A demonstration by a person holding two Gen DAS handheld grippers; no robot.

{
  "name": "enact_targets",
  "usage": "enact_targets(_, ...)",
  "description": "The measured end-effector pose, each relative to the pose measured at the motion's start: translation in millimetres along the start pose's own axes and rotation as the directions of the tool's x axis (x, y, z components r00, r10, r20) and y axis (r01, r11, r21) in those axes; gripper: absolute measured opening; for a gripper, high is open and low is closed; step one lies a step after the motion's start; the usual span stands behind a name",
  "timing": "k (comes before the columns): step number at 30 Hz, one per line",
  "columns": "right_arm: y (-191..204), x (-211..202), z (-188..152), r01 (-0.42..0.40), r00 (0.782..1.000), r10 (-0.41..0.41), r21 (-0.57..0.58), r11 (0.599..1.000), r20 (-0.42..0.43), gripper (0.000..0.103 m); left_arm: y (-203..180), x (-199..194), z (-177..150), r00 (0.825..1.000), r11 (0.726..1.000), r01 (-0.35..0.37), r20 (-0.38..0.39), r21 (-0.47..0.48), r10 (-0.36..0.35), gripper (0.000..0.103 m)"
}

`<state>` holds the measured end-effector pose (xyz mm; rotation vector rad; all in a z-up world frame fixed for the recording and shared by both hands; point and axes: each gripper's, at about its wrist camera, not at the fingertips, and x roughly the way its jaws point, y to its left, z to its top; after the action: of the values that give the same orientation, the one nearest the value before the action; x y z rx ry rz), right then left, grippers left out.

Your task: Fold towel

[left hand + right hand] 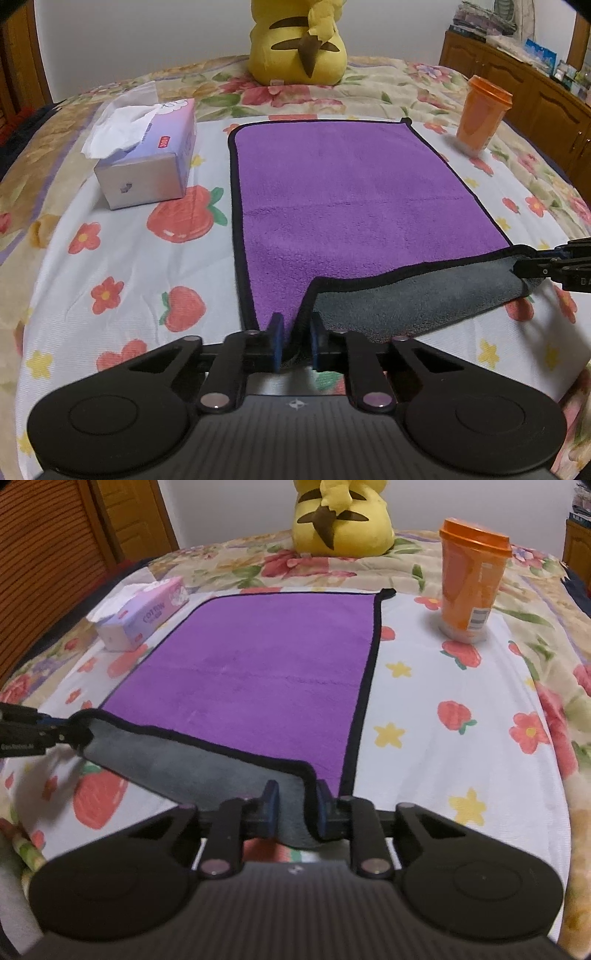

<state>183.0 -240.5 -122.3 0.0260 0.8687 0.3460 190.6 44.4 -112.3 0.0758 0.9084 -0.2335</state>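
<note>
A purple towel (343, 192) with black trim and a grey underside lies flat on the flowered bed cover; it also shows in the right wrist view (258, 672). Its near edge is lifted and turned up, showing the grey side (417, 295). My left gripper (297, 332) is shut on the towel's near left corner. My right gripper (295, 808) is shut on the near right corner. Each gripper appears at the edge of the other's view: the right gripper (532, 267) and the left gripper (70, 734).
A tissue box (147, 162) stands left of the towel and an orange lidded cup (480, 114) right of it. A yellow plush toy (299, 40) sits beyond the far edge. A wooden cabinet (535, 92) is at far right.
</note>
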Motion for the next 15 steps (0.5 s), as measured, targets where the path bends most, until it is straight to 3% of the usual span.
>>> enact_targets(3, 0, 0, 0, 0.010, 1.000, -0.010, -0.011, 1.000, -0.001, 0.006, 0, -3, 0, 1.000, 1.000, 0.005, 0.011, 0.001, -0.005, 0.011)
enact_targets(15, 0, -8, 4, 0.020, 0.998, -0.018, -0.023, 1.000, 0.059, 0.005, -6, -20, 5, 0.996, 1.000, 0.012, 0.087, 0.009, -0.013, 0.009)
